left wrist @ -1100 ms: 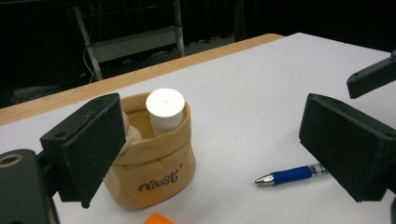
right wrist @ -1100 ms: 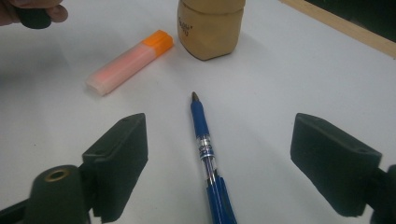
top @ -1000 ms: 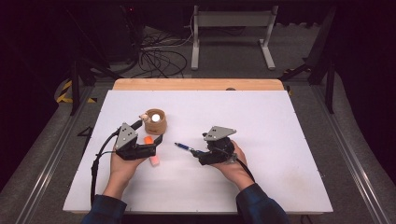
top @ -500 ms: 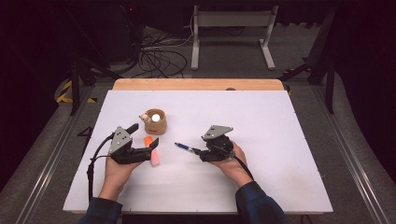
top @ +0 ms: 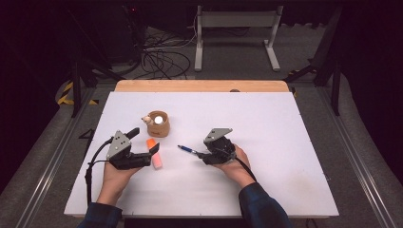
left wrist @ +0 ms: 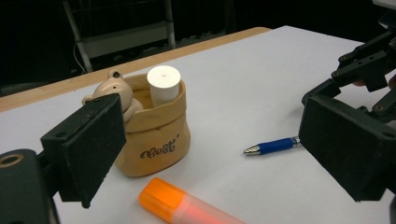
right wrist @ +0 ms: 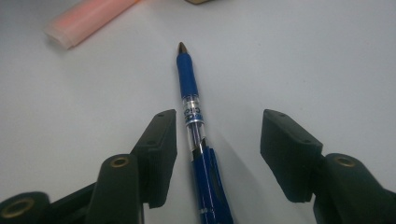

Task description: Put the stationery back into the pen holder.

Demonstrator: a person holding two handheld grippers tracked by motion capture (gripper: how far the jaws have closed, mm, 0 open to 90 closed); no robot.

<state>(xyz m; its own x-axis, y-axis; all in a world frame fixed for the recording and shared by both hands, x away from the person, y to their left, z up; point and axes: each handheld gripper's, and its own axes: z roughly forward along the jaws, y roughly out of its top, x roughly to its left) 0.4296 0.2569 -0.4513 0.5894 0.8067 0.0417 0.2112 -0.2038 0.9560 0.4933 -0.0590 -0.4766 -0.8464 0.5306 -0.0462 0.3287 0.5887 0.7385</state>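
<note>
A blue pen [top: 187,149] lies on the white table, tip toward the left. My right gripper [top: 202,154] is low over its rear end. In the right gripper view the pen [right wrist: 189,88] runs between the jaws, which have just been closing. The left pad [right wrist: 161,149] is almost at the barrel and the right pad stands apart from it, so this gripper [right wrist: 219,158] is open. My left gripper [top: 145,141] is open wide beside an orange-capped highlighter [top: 153,153]. The highlighter [left wrist: 187,205] lies on the table under the gap of the left gripper [left wrist: 219,154].
A tan fabric pouch [top: 158,124] stands behind the highlighter, holding a white cylinder [left wrist: 163,84] and a small bear figure [left wrist: 109,88]. The table's wooden far edge [top: 199,85] borders a dark floor with cables and a metal stand.
The right gripper's jaws have drawn closer together around the pen. Both hands have stayed almost in place, and the pen and highlighter have not moved.
</note>
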